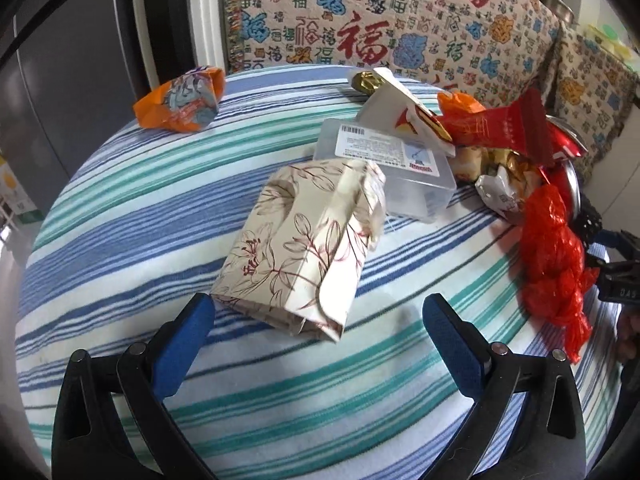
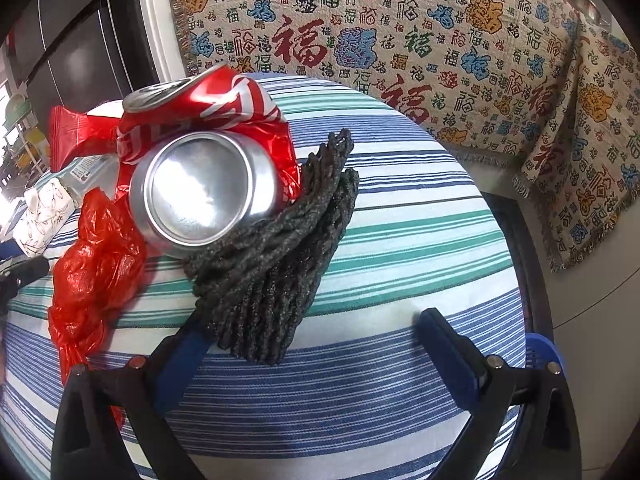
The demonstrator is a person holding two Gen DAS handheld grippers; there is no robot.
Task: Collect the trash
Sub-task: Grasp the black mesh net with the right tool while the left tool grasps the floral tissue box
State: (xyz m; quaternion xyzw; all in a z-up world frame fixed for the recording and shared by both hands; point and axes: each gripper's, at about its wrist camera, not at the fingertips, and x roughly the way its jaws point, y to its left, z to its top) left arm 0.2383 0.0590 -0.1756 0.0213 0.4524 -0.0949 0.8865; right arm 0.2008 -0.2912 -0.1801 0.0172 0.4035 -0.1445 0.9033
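Observation:
Trash lies on a round table with a striped cloth. My left gripper is open, its blue fingers on either side of the near end of a floral paper box. Behind the box are a clear plastic box, a white carton, red wrappers and a red plastic bag. An orange wrapper lies at the far left. My right gripper is open around the near end of a dark twisted rope bundle. A crushed red can and the red bag lie beside the bundle.
A patterned throw covers a sofa behind the table. A dark cabinet stands at the left. A blue basket rim shows below the table's right edge in the right wrist view.

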